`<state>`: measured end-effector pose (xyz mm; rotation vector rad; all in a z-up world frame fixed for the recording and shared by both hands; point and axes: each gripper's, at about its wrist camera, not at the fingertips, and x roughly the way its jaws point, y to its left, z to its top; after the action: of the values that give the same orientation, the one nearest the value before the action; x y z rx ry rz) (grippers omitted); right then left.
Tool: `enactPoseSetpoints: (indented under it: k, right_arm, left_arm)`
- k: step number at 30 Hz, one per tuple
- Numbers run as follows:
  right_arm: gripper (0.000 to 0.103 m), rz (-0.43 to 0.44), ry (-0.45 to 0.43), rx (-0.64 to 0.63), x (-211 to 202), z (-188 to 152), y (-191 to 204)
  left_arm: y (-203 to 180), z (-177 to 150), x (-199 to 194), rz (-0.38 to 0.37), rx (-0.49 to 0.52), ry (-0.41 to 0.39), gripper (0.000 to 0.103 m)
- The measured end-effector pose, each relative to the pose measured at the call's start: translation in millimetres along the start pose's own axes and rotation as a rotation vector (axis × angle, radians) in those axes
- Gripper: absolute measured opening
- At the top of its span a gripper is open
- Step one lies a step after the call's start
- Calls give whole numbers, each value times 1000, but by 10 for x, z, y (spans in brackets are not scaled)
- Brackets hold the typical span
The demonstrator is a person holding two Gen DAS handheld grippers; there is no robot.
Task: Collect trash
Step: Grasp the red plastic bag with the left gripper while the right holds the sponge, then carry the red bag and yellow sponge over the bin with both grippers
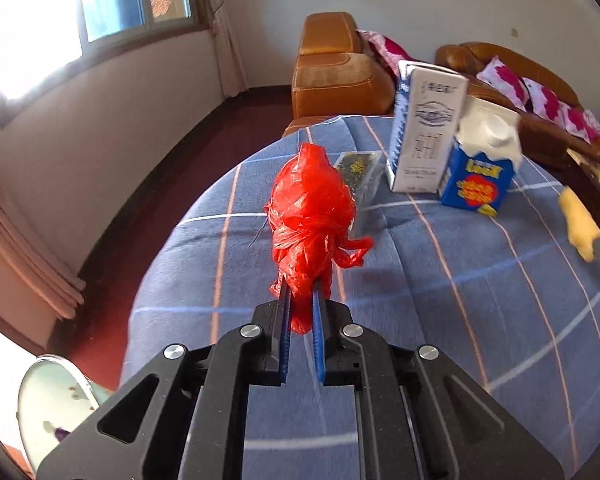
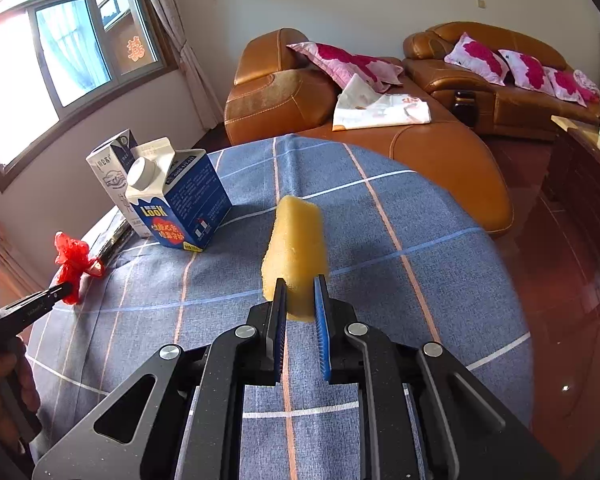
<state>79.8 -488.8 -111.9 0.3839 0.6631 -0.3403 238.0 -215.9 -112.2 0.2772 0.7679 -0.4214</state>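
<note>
In the left wrist view, a white bin (image 1: 56, 396) is sitting on the dark red floor at the far left, below the edge of the desk (image 1: 480, 280), which is wearing a blue checked cloth. The left tool (image 1: 300, 292) is pinching the knotted tail of a red plastic bag (image 1: 312, 204), its blue pads pressing on the bunched plastic; whether the bag is resting on the cloth or hanging just above it cannot be told. Just behind the bag a dark flat packet (image 1: 360, 172) is lying on the cloth. Further right a tall white carton (image 1: 424, 128) is standing upright, touching a shorter blue carton (image 1: 480, 168) with a white cap.

In the right wrist view, the right tool (image 2: 300, 292) is clamping the lower end of a yellow sponge (image 2: 296, 248), which is sticking up above the desk. Beyond, orange-brown sofas (image 2: 440, 152) are carrying pink cushions (image 2: 476, 58).
</note>
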Motion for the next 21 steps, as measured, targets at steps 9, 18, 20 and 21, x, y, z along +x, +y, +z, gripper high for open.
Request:
enactPoseSetpoints:
  k: [9, 18, 20, 21]
  right_arm:
    - [14, 152, -13, -107, -177, -190, 585]
    - [14, 311, -3, -269, -288, -480, 1496]
    - [14, 333, -3, -295, -326, -531, 1656]
    - [14, 341, -4, -303, -346, -554, 1713]
  left_arm:
    - [547, -594, -670, 84, -70, 26, 9]
    - [1039, -1038, -1092, 176, -127, 26, 9]
    - [1091, -1102, -1161, 200, -125, 22, 9]
    - [1125, -1141, -1200, 209, -130, 20, 9]
